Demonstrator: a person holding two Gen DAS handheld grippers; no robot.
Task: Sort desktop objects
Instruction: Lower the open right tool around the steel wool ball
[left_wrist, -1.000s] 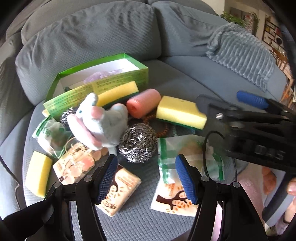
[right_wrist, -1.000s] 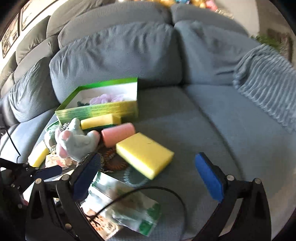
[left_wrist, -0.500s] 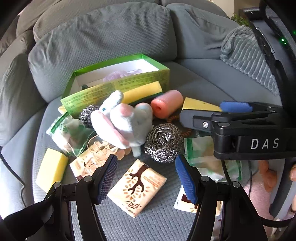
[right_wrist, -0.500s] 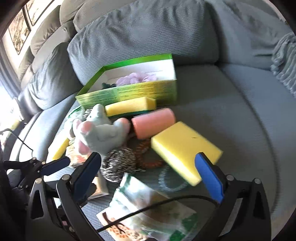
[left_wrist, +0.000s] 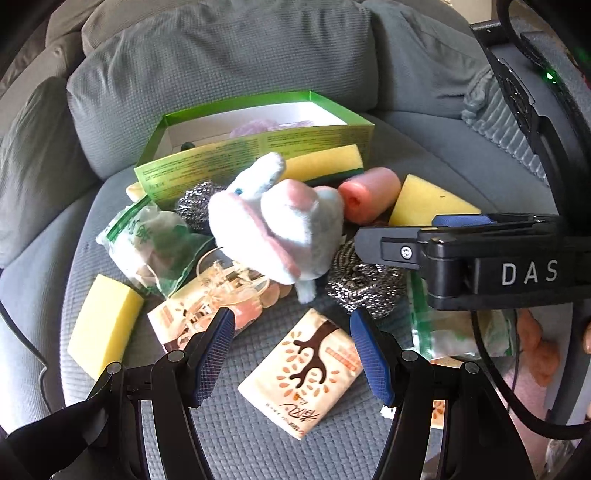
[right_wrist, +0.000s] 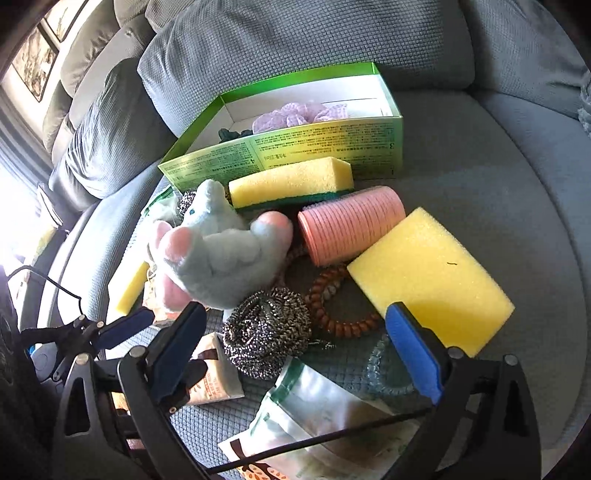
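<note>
**Both grippers closing in on the pile, nothing yet grasped**

The left gripper (left_wrist: 291, 354) is standing part-open and empty, its blue pads now framing the tree-printed tissue pack (left_wrist: 306, 373) that lay further ahead a second ago. The right gripper (right_wrist: 299, 354) is spread wide, also empty, and has been tipping down toward the steel scourer (right_wrist: 267, 332) and the brown bead bracelet (right_wrist: 332, 299). Beyond these, the grey plush toy (right_wrist: 218, 258) is lying against the pink roller (right_wrist: 351, 225), with the large yellow sponge (right_wrist: 428, 277) just beside it. The green box (right_wrist: 295, 147), already holding a purple item, is sitting behind the heap on the sofa seat (right_wrist: 498, 184). The approach suggests a first pick is imminent; most sorting is remaining.
</note>
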